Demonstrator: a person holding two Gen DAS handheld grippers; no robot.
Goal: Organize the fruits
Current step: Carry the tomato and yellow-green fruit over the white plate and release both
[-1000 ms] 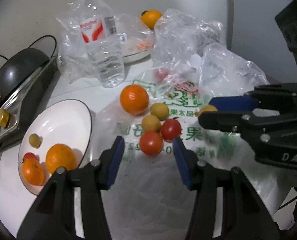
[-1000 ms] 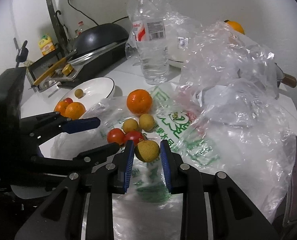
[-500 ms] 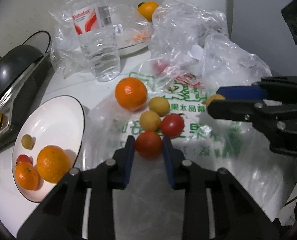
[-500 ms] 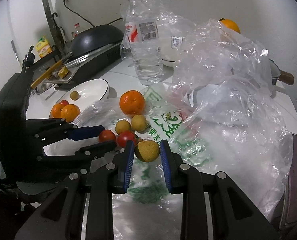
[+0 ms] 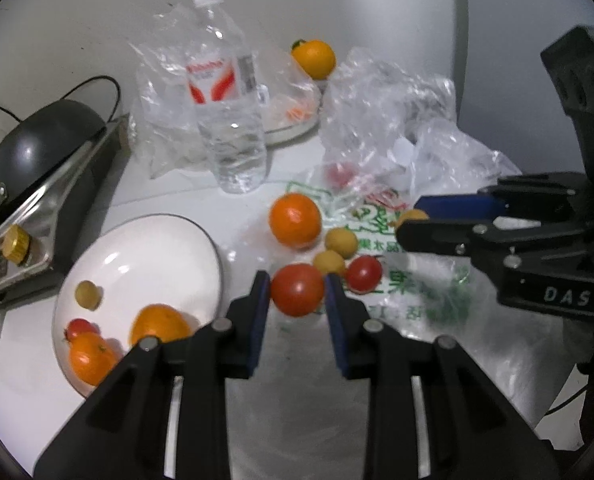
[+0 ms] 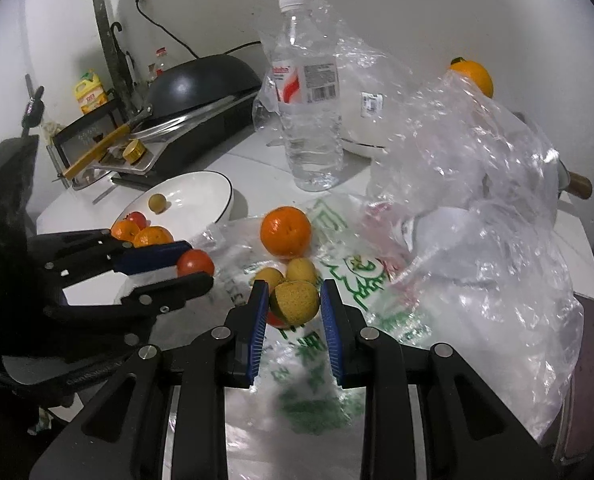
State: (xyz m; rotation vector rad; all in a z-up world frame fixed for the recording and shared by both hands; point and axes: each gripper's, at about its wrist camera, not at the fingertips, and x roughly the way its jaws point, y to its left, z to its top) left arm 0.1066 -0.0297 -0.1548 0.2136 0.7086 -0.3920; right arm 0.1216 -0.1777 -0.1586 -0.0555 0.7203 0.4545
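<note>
A red tomato sits pinched between the two blue pads of the left tool, which is clenched on it near the fingertips; in the right wrist view the same tomato shows at the end of that tool, above the edge of the printed plastic bag. A yellow-green fruit is gripped the same way between the pads of the right tool, held over the bag with its sides pressed by both pads. Just beyond the left tool's tips lie two small yellow fruits, touching or nearly touching each other, and a second, smaller red tomato beside them, all on the bag. A larger orange rests a little farther back on the bag. To the left of the tomato, a white plate with a dark rim stands on the white surface and holds two oranges, a small red fruit and a small yellowish one. Behind the fruit stands an upright water bottle, with crumpled clear plastic spread to its right and another orange at the back. A dark cooking appliance sits at the far left.
</note>
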